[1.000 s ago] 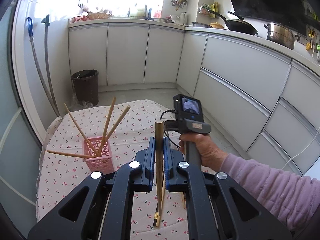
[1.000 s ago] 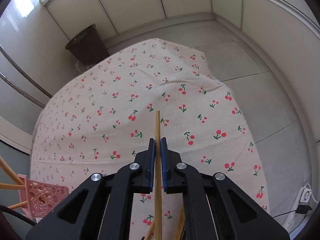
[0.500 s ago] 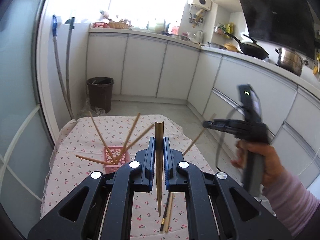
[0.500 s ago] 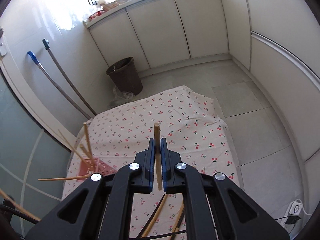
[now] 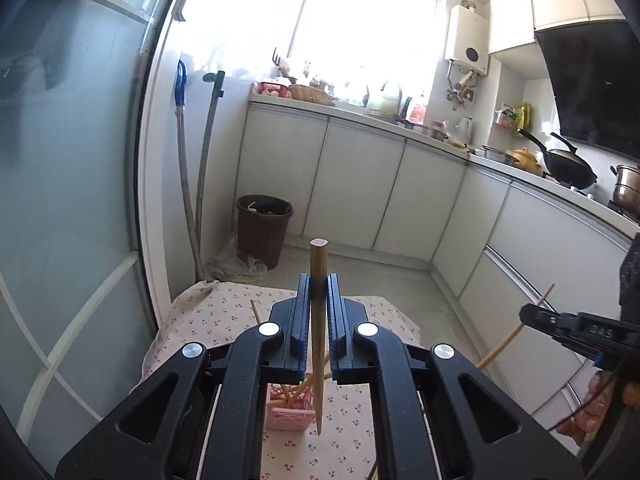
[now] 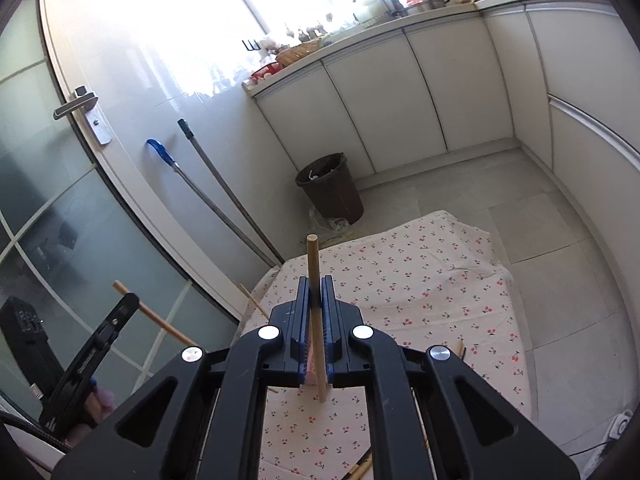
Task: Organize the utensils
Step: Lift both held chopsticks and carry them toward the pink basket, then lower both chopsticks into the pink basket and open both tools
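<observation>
Left wrist view: left gripper clenched on one wooden chopstick, held near upright, blunt end up, tapered tip hanging just above the pink perforated basket. Basket stands on the cherry-print tablecloth and already holds several chopsticks, splayed at angles.

Right wrist view: right gripper likewise clamped on a second chopstick, upright, blunt end uppermost, lower end over the cloth. More loose chopsticks lie on the cloth at the bottom edge.

Handling, as judged: item is light, stiff, slender and smooth; likely to pivot or slide between the pads if pinched at one point only. Not fragile under a firm squeeze. Both grips sit in the upper half of the stick, which leaves a long free tip for aiming into the basket. Basket looks light and may tip or skid if a stick pushes against its wall or against the sticks leaning inside; a straight downward entry suits best.
</observation>
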A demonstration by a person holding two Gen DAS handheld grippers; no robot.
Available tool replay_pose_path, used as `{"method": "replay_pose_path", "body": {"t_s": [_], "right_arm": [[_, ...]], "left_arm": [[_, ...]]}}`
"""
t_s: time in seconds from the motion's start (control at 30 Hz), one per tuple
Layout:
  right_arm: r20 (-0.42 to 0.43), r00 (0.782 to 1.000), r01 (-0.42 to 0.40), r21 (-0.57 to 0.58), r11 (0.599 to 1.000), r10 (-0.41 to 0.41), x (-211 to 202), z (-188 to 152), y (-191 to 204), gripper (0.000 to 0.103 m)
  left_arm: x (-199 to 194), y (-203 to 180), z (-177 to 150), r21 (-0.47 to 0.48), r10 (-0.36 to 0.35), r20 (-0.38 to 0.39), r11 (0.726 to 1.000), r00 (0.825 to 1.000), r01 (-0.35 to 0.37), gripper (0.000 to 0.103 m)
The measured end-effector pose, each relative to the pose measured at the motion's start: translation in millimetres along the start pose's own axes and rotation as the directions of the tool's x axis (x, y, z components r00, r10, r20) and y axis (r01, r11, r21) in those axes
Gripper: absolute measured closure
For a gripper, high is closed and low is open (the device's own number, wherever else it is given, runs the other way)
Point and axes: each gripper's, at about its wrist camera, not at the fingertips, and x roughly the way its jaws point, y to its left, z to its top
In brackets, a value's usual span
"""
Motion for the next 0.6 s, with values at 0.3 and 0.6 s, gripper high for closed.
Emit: {"method": "replay_pose_path", "body": {"t_s": [0.3,0.6], "right_arm": [[-0.007,0.999,-0.04,-0.001,0.999,0.04,6,4,11,0.097],[-0.026,0.999,-0.035,0.008,0.999,0.035,25,5,17,0.097]], "left_arm": [[44,6,8,0.002,0.079,-0.003,0.997,0.997,-0.079,0.096],[53,46,-3,-0.135,0.119,-0.08,0.982,0.99,-0.129,0.072]]}}
